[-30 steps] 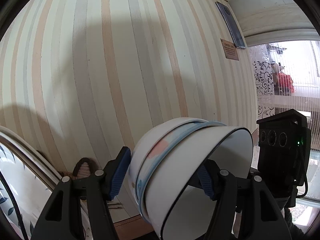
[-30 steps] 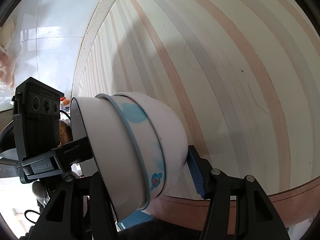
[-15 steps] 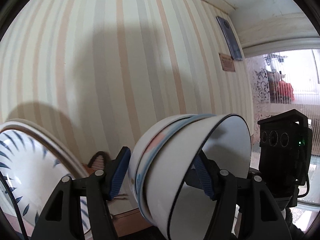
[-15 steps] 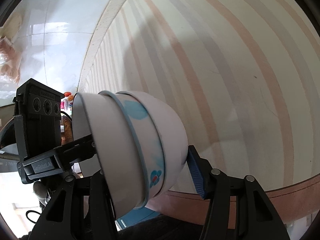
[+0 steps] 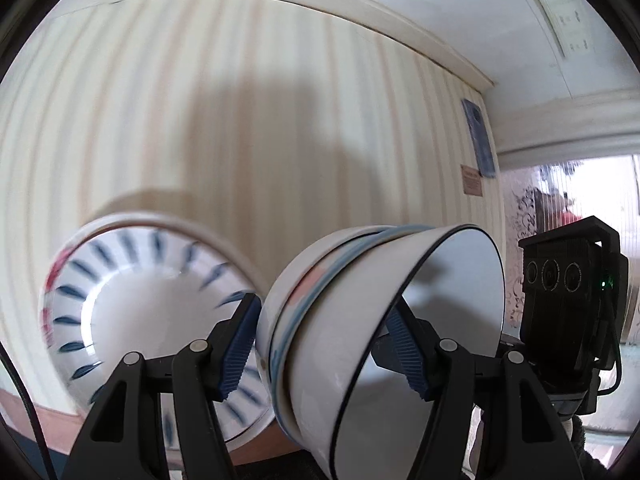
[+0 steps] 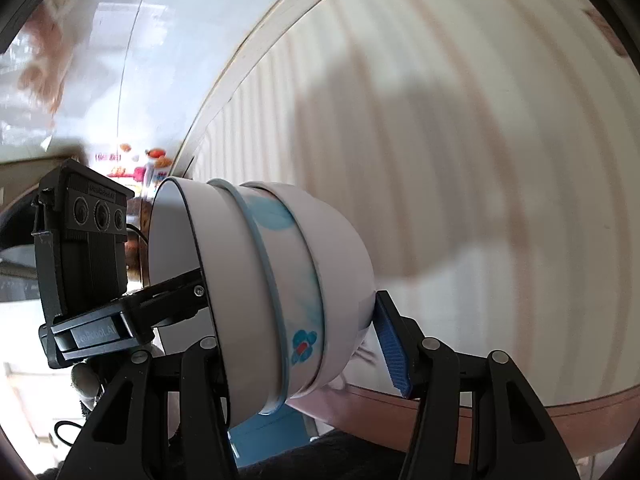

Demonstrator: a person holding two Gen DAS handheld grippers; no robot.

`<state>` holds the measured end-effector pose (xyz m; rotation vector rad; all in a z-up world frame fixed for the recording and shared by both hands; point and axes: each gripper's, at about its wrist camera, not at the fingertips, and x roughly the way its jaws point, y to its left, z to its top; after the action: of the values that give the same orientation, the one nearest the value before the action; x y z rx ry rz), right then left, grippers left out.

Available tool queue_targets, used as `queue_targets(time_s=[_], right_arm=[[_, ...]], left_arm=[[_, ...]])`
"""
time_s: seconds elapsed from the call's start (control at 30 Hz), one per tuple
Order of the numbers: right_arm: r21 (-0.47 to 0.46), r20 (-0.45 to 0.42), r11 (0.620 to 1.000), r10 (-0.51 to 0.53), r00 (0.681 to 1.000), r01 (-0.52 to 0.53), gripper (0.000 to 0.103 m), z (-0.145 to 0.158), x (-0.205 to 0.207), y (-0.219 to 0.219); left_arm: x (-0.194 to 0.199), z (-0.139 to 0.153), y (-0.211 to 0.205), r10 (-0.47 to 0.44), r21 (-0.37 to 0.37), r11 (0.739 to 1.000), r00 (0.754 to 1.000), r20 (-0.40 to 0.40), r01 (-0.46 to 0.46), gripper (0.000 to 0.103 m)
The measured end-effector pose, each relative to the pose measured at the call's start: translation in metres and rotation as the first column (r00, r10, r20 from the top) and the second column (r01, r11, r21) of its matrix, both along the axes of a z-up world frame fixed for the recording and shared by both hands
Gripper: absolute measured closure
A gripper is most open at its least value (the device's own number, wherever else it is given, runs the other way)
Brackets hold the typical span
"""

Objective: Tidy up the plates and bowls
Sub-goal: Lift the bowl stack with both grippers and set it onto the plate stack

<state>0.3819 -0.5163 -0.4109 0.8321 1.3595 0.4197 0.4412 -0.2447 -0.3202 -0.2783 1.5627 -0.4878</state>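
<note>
A nested stack of three white bowls (image 5: 360,320), the middle one with a blue rim and blue and pink marks, lies on its side between both grippers. My left gripper (image 5: 324,344) is shut on the stack, one blue pad on the base and one inside the mouth. My right gripper (image 6: 296,332) grips the same stack of bowls (image 6: 280,288) from the opposite side. A white plate with blue leaf strokes (image 5: 132,320) stands on edge behind the left fingers, against the striped wall.
A striped cream wall (image 5: 240,120) fills the background close ahead. A brown ledge (image 6: 500,408) runs along its foot. Each view shows the other gripper's black camera unit (image 5: 568,296). A window with patterned glass (image 5: 560,200) is at the right.
Both grippers have swung with the bowl stack, so the wall's top edge and ceiling come into view. The blue-leaf plate has come fully into the left wrist view.
</note>
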Motion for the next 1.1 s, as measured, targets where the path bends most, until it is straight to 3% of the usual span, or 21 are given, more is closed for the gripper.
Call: queue_targets(time_s=[0.37,0.63,1.1], right_arm=[[0.021,0.001,0.987,0.161,0.987,-0.161,0.046,0.000,0.021,0.089],[0.019,-0.009,0.967,0.253,0.967,-0.253,0.046,-0.012,0.036,0.148],[-0.017,-0.029,0.959,0.283,0.959,-0.284,0.046,-0.033,0.059,0.188]], left_arm=[[-0.016,-0.004,0.084,0.173,0.017,0.985,0.985,-0.004,-0.173,0.041],[-0.018,-0.020,0.118,0.254,0.021,0.967,0.967,-0.014,-0.254,0.041],[-0.013,-0.036,0.126,0.253,0.014,0.967,0.967,-0.024,-0.253,0.041]])
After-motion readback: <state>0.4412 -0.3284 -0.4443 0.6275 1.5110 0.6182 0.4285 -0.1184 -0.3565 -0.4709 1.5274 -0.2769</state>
